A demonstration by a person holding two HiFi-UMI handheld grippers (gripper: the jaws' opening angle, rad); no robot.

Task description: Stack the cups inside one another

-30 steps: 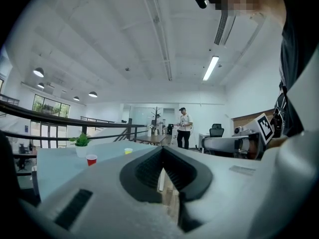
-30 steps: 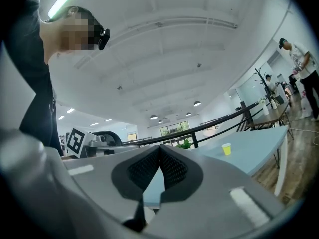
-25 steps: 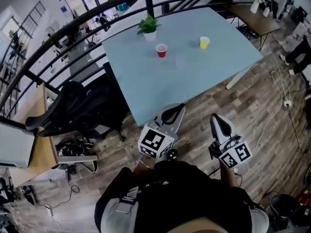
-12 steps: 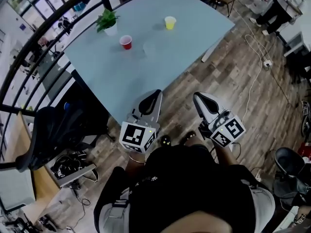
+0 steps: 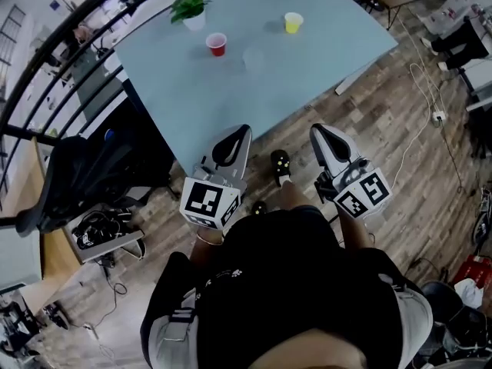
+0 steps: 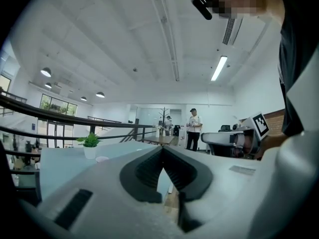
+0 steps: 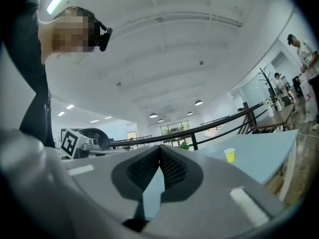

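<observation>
Three cups stand apart on the light blue table (image 5: 231, 102): a red cup (image 5: 217, 44), a clear cup (image 5: 253, 58) just right of it, and a yellow cup (image 5: 293, 22) further right. My left gripper (image 5: 241, 133) is shut and empty, held level over the table's near corner. My right gripper (image 5: 321, 135) is shut and empty too, over the wooden floor just off the table's edge. The right gripper view shows the yellow cup (image 7: 229, 155) far ahead of the closed jaws. Both grippers are well short of the cups.
A small potted plant (image 5: 190, 10) stands behind the red cup. A black railing (image 5: 46, 75) curves round the table's far side. A black office chair (image 5: 84, 175) sits left of the table, with cables on the floor nearby. People (image 6: 193, 128) stand far off.
Both grippers have come closer to the table's near corner, and the table now fills more of the head view. Their jaws have stayed shut.
</observation>
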